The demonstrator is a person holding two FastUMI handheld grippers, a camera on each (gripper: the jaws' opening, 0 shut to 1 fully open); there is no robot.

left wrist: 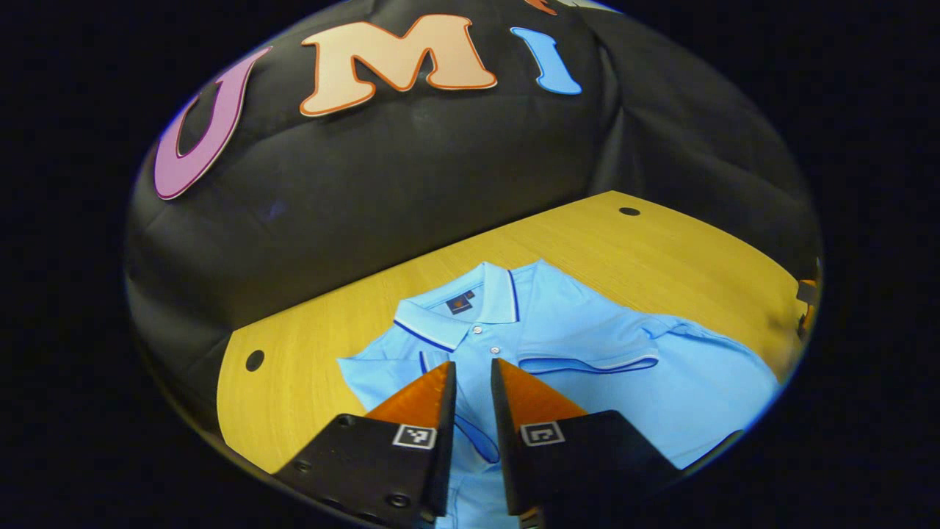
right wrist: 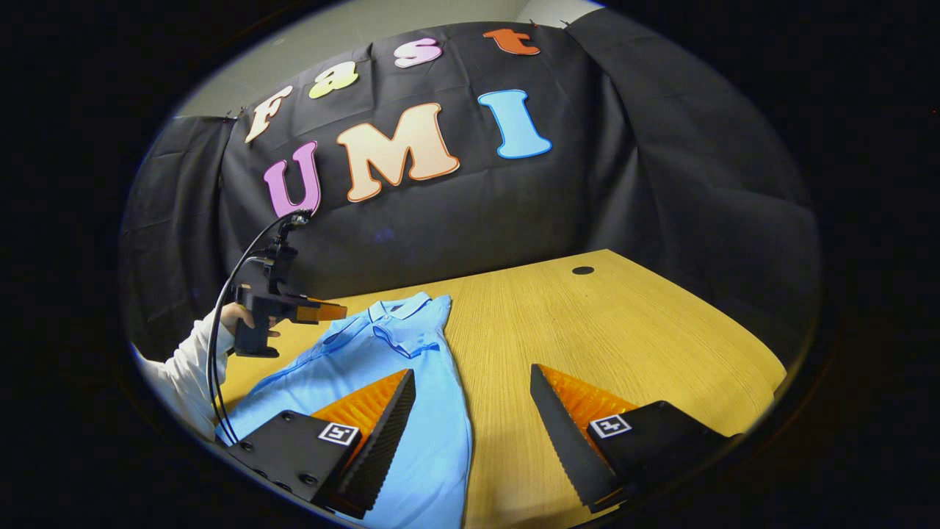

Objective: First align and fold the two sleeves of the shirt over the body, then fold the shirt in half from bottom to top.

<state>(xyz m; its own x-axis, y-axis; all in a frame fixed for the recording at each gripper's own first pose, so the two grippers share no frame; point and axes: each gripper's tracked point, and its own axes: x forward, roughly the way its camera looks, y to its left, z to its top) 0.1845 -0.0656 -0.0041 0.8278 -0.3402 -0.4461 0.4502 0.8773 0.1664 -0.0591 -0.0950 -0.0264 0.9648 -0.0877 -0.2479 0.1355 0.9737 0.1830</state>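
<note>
A light blue polo shirt (left wrist: 587, 397) lies flat, front up, on the wooden table (left wrist: 661, 257), with its collar (left wrist: 470, 308) toward the booth wall. One short sleeve (left wrist: 595, 360) is folded over the chest, and the other sleeve (left wrist: 374, 371) lies out to the side. My left gripper (left wrist: 474, 367) hovers above the chest just below the collar, with only a narrow gap between its fingers and nothing in it. It also shows in the right gripper view as the left gripper (right wrist: 327, 312) over the shirt (right wrist: 418, 419). My right gripper (right wrist: 470, 378) is open above the shirt's edge and bare table.
A hand in a white sleeve (right wrist: 183, 367) holds the left gripper, and a black cable (right wrist: 220, 330) trails from it. The table has round holes (left wrist: 629, 211) (left wrist: 255, 360) near its far corners. Bare wood (right wrist: 624, 330) stretches beside the shirt. Black cloth backs the table.
</note>
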